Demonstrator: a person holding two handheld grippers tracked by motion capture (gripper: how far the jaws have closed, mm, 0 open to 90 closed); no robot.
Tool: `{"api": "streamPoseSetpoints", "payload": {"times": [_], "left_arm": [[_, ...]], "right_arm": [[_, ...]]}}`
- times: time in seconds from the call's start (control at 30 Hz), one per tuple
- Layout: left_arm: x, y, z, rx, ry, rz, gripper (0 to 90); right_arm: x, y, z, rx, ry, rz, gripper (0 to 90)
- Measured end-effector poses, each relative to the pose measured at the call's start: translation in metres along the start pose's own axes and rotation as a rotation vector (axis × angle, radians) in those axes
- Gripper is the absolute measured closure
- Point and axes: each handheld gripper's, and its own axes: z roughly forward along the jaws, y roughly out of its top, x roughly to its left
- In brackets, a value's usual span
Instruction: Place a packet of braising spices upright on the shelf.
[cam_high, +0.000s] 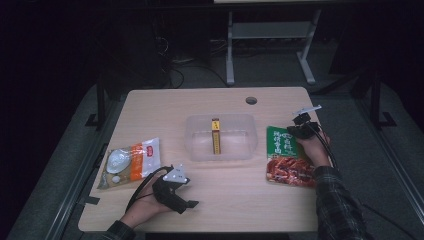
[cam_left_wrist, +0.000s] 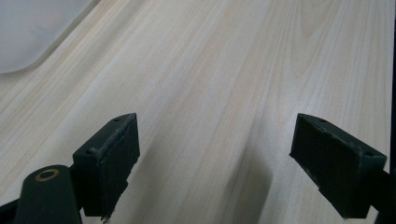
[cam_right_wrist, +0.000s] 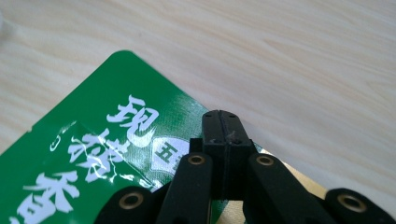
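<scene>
High view: a yellow box (cam_high: 216, 136) already lies in the clear tub (cam_high: 192, 150) mid-frame. At right, the right gripper (cam_high: 295, 131) pinches the green packet (cam_high: 281, 145)'s top edge. The left gripper (cam_high: 186, 196), lower left, waits wide apart. Two packets look left to pack.

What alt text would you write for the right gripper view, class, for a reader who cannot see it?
The right tongs, black and fully shut, sit at the top corner of a green food packet with white printed characters; whether they pinch its edge cannot be told. The packet lies on a pale wooden table.
</scene>
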Motion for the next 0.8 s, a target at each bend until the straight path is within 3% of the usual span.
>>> {"api": "streamPoseSetpoints", "payload": {"times": [0.27,0.53,0.8], "left_arm": [[-0.001,0.000,0.001,-0.006,0.004,-0.009,15.1],[0.000,0.001,0.000,-0.003,0.004,0.001,15.1],[-0.002,0.003,0.001,-0.007,0.001,0.002,15.1]], "right_arm": [[-0.002,-0.011,-0.014,0.049,-0.028,-0.045,90.0],[-0.003,-0.026,-0.029,0.077,-0.018,-0.056,90.0],[-0.001,-0.055,-0.056,0.098,0.004,-0.057,90.0]]}}
